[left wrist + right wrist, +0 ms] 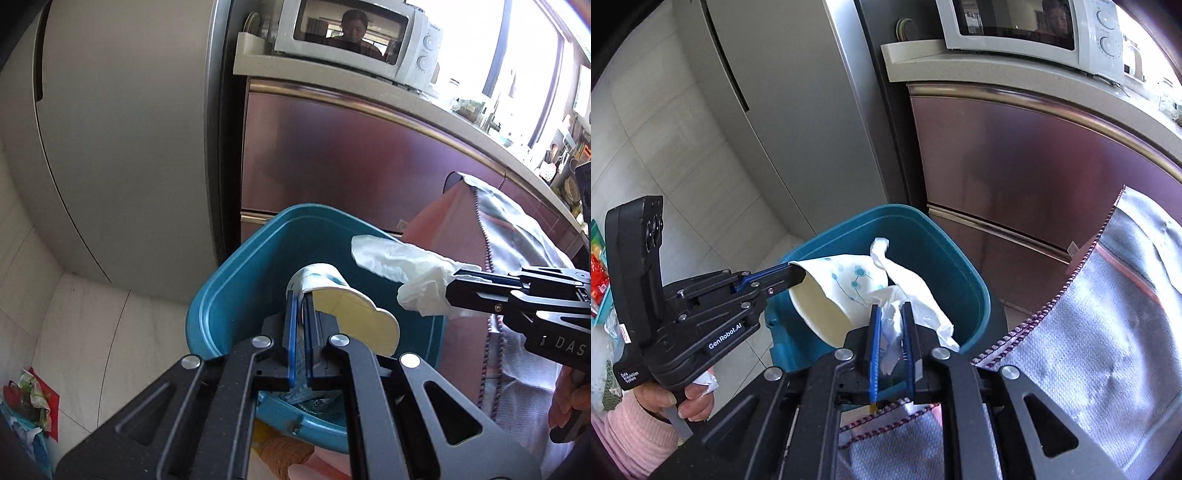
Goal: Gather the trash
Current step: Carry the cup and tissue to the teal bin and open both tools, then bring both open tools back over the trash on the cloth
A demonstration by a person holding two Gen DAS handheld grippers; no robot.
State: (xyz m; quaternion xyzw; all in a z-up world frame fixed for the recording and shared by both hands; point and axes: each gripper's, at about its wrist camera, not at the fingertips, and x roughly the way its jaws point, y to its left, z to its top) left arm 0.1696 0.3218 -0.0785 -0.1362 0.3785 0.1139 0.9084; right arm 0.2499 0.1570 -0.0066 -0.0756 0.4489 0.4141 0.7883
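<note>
A teal trash bin [229,288] [945,243] stands on the floor below both grippers. My left gripper [301,295] [798,273] is shut on the rim of a white paper cup [354,314] [842,288] with blue dots, which is tipped over the bin's opening. My right gripper [891,308] [452,284] comes in from the right. A crumpled white tissue [908,284] [399,269] is bunched between its blue pads and touches both. The tissue's free end reaches out over the bin, beside the cup. Wrappers lie at the bin's bottom.
A grey fridge [110,147] is behind the bin to the left, a steel-fronted cabinet [351,158] with a microwave [354,37] behind it. A grey cloth [1108,314] with purple stitching hangs on the right. Colourful packaging [26,402] lies on the floor at left.
</note>
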